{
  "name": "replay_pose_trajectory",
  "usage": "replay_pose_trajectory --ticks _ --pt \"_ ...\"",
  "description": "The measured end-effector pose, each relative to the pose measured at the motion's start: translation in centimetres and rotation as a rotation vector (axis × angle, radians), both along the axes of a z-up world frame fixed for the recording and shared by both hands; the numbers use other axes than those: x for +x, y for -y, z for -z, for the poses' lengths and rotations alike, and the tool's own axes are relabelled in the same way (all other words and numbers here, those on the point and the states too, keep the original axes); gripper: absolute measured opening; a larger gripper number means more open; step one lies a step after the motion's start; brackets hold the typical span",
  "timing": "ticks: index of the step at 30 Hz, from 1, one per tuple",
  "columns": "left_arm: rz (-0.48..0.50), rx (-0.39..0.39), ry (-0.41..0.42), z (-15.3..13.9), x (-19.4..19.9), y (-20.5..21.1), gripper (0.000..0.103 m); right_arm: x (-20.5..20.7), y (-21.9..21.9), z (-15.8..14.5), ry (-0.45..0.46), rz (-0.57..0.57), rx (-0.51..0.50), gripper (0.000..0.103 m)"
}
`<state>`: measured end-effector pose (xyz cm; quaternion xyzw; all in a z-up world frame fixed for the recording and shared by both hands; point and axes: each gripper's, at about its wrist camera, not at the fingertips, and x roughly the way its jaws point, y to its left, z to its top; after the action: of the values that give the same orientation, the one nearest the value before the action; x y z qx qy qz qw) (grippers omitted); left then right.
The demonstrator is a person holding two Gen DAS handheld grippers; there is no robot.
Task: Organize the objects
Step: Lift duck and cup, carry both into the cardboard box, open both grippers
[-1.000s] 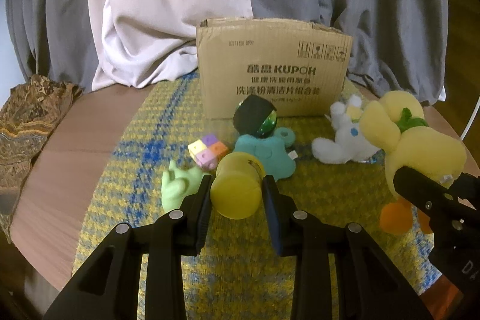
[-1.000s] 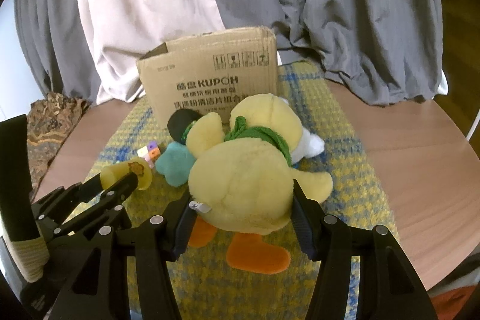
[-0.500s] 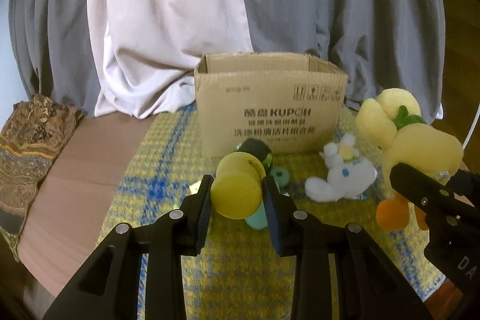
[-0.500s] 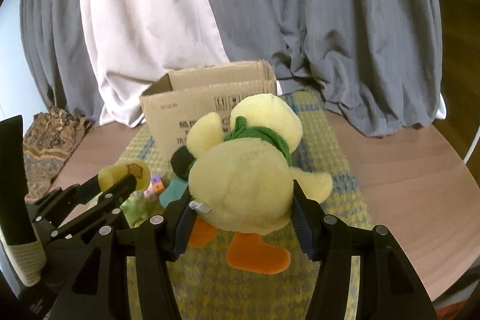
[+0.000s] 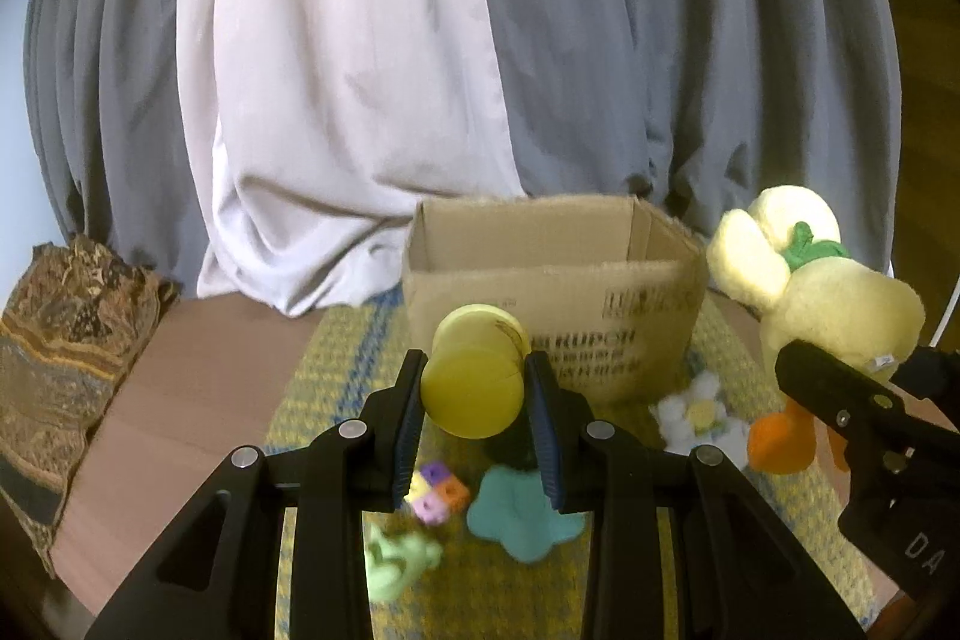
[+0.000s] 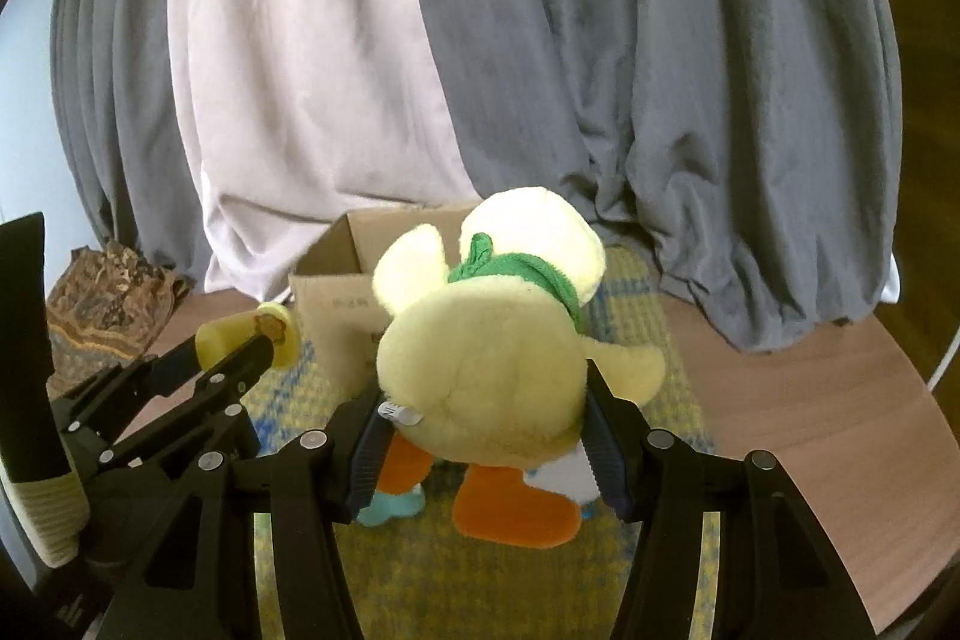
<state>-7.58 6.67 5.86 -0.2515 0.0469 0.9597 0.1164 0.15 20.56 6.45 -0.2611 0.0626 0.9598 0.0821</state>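
My left gripper (image 5: 477, 388) is shut on a yellow cylinder toy (image 5: 474, 379) and holds it in the air in front of the open cardboard box (image 5: 552, 280). My right gripper (image 6: 483, 424) is shut on a yellow plush duck (image 6: 486, 340) with a green scarf and orange feet, also lifted, just right of the box (image 6: 336, 280). The duck also shows in the left wrist view (image 5: 822, 298), and the left gripper with the cylinder (image 6: 246, 340) shows in the right wrist view.
On the yellow and blue checked cloth (image 5: 336, 370) lie a teal plush (image 5: 516, 514), a pastel cube (image 5: 435, 496), a light green toy (image 5: 393, 565) and a white flower plush (image 5: 699, 412). A patterned brown cloth (image 5: 66, 340) lies at the left. Grey and white curtains hang behind.
Both grippers have risen with their toys and moved towards the box. The box's open top now shows, and the toys on the cloth lie lower in view.
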Motion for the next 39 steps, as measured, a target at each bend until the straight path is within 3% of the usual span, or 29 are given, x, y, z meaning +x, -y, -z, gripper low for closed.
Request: replay_pose_trajectory --ticks 20,39 --pt "0.013 0.008 -0.117 -4.9 -5.3 -2.0 0.033 -6.6 -1.6 -4.2 -0.039 0.016 0.015 0.057" --pt "0.015 0.027 -0.027 -4.4 -12.6 -3.4 0.033 -14.2 -2.6 -5.4 0.040 0.036 0.010 0.057"
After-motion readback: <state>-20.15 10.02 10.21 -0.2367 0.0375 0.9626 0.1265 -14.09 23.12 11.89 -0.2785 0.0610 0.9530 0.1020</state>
